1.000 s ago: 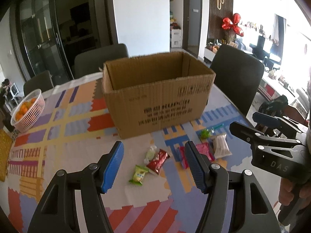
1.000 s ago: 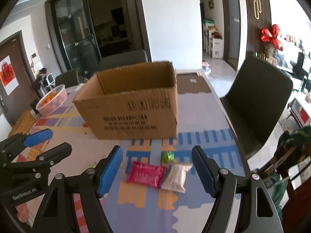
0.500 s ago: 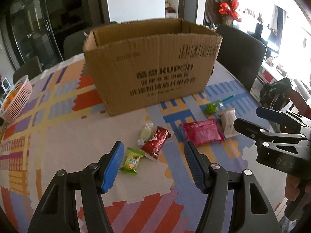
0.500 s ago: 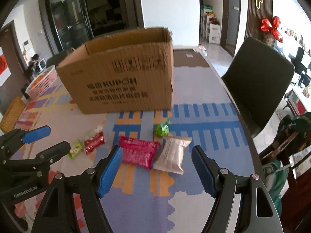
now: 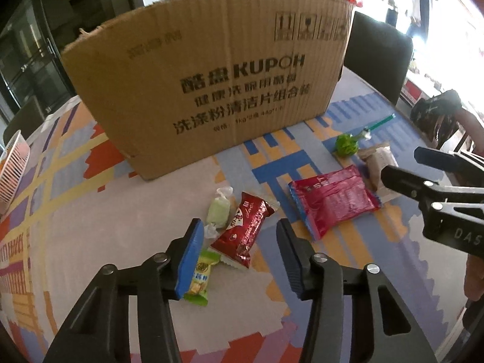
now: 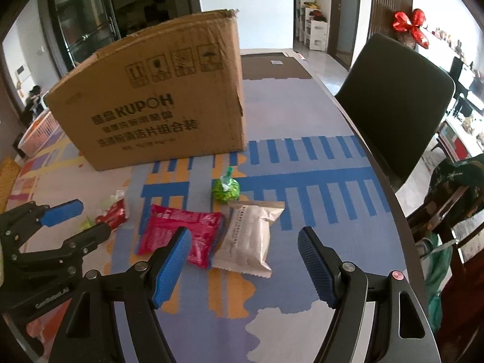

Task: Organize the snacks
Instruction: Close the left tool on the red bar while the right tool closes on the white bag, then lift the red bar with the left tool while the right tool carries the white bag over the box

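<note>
Risk 1: left gripper [image 5: 239,252] has just been narrowing its jaws and is still unclenched, w/ the dark-red wrapped snack [image 5: 244,228] between the pads but not pressed. The yellow-green candy [image 5: 198,281] lies right under the left pad, and the pale green candy [image 5: 218,211] sits at 11 o'clock of the red one, touching or nearly so. Closing here could catch two wrappers at once, or pinch only a crimped end so the slick foil slips out on the lift.

Risk 2: right gripper [image 6: 245,257] hangs released, jaws wide, over the seam where the magenta pack [image 6: 181,236] meets the white-silver pouch [image 6: 249,242]. The two touch; left pad is over the magenta one. A close may shove one aside or grab both, I'd guess.

Around: green-wrapped lollipop [image 6: 226,190] at 12 o'clock of the pouch, close by. Cardboard box [image 5: 208,81] stands upright at 12 o'clock of all snacks, presumably the target; its tall front wall must be cleared, inside not visible. White basket [image 5: 12,166] at 9 o'clock, table edge. Black chair [image 6: 393,96] at 2 o'clock. Both tools work near each other — could bump.
</note>
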